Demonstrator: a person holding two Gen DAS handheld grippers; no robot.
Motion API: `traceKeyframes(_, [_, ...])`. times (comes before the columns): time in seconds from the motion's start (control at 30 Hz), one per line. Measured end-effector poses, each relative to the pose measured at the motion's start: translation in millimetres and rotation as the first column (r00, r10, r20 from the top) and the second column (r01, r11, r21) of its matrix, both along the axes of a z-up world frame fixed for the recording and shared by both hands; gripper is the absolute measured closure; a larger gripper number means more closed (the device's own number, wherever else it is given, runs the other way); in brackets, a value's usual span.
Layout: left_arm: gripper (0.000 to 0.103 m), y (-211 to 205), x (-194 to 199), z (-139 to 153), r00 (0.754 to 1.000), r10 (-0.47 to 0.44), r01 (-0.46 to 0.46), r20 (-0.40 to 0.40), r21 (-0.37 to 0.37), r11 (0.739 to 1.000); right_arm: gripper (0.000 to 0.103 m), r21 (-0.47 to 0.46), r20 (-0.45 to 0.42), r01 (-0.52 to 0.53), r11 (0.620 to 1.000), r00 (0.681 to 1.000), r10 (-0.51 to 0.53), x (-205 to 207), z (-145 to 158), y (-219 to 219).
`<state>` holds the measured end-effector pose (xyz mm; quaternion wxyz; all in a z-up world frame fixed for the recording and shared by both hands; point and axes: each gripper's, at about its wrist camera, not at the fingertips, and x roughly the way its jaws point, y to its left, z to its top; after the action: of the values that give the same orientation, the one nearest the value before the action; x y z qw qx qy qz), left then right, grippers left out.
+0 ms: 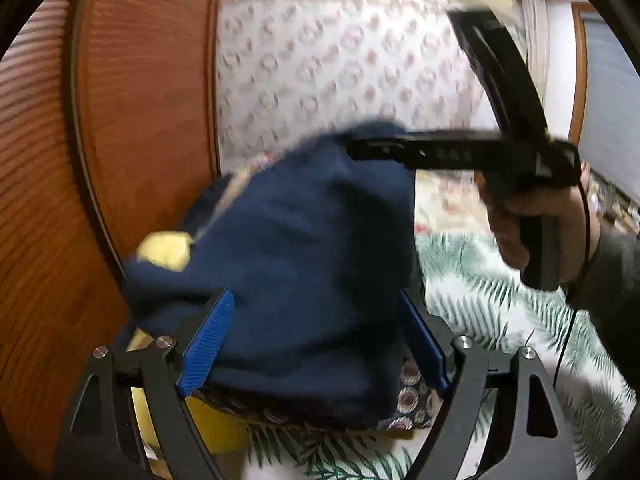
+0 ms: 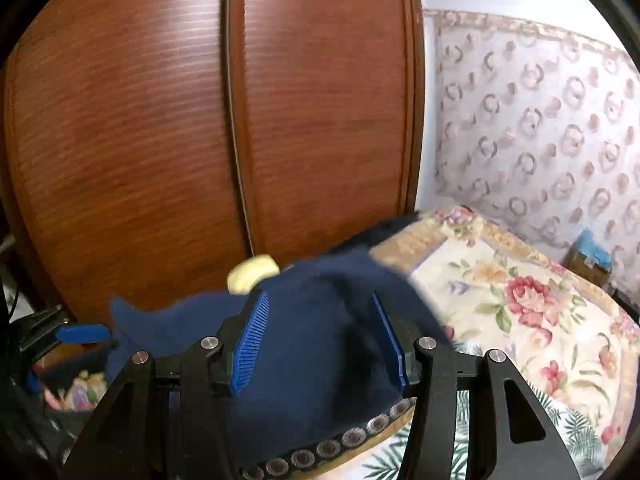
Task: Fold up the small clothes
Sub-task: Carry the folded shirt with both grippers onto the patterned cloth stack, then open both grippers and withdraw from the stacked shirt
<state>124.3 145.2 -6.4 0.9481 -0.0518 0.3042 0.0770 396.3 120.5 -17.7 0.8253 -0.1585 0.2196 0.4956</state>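
A dark blue garment with a patterned hem hangs in the air, blurred by motion. My left gripper has its blue pads spread wide, with the cloth draped between and over them. In the left wrist view the right gripper reaches in from the right, its tip at the cloth's top edge, held by a hand. In the right wrist view the garment fills the gap between my right gripper's spread blue pads. The left gripper's blue fingertip touches the cloth's left corner.
A brown wooden wardrobe stands close behind. A bed with a floral cover and a palm-leaf sheet lies to the right. Something yellow sits behind the garment. A patterned curtain covers the far wall.
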Motion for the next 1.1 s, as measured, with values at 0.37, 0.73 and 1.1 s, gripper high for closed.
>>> traceKeyframes(0.37, [0.02, -3.6, -2.3, -16.1, 0.999, 0.002, -0.003, -0.047, -0.007, 1.0, 0.049, -0.018, -0.054, 0.066, 0.998, 0.996, -0.067, 38.5, -22.0, 16.7])
traceKeyframes(0.73, [0.016, -32.3, -23.7, 11.1, 0.999, -0.015, 0.014, 0.029, 0.018, 1.0, 0.049, 0.054, -0.072, 0.123, 0.991, 0.99, -0.119, -33.6, -13.5, -75.6])
traceKeyframes(1.1, [0.015, -87.6, -56.5, 35.8, 0.992, -0.079, 0.072, 0.097, 0.069, 0.995, 0.049, 0.105, -0.059, 0.218, 0.97, 0.975, -0.213, -128.6, 5.4, -163.2])
